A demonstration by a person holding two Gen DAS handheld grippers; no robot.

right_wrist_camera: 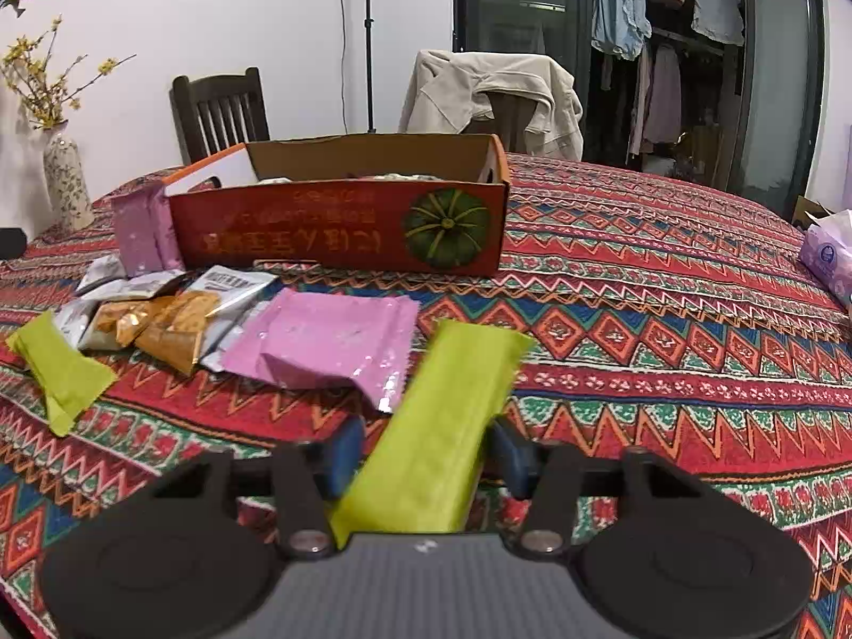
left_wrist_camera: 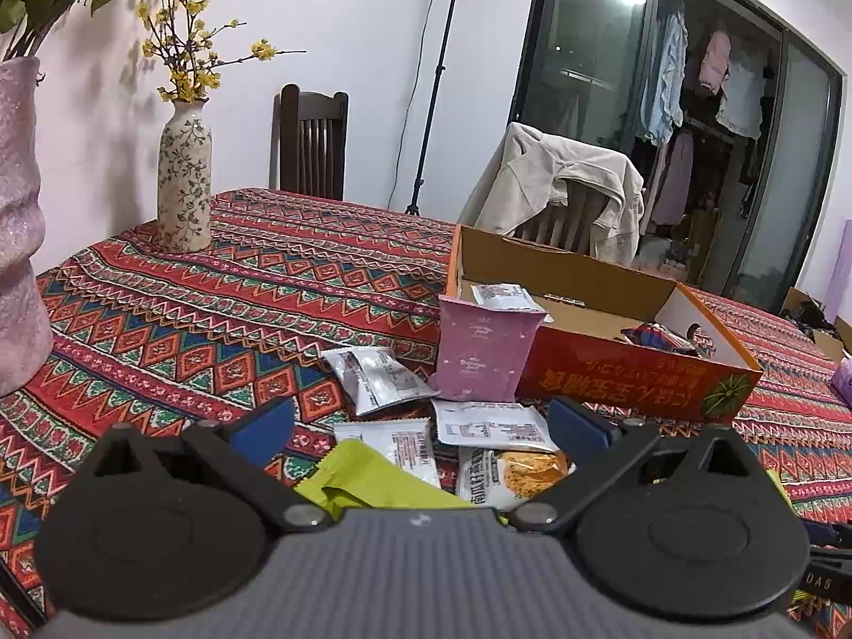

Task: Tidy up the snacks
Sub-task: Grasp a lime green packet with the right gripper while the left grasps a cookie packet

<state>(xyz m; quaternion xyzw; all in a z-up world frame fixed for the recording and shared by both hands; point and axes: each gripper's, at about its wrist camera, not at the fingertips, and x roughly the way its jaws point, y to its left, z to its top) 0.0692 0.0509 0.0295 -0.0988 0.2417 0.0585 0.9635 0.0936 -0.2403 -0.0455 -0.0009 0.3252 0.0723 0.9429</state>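
Right gripper (right_wrist_camera: 423, 455) of mine clamps a lime-green snack packet (right_wrist_camera: 442, 415) just above the patterned tablecloth (right_wrist_camera: 665, 330) — left gripper (left_wrist_camera: 420, 426) gapes wide over scattered packets, near the cardboard box (left_wrist_camera: 628, 373).

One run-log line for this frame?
right gripper: closed on green packet | left gripper: open | box: waiting

Home dining room: patterned cloth on worktop (left_wrist_camera: 298, 287), wooden chair (left_wrist_camera: 309, 144), flowered vase (left_wrist_camera: 183, 181), jacket-draped chair (right_wrist_camera: 495, 90), laundry hanging behind glass doors (right_wrist_camera: 665, 10).
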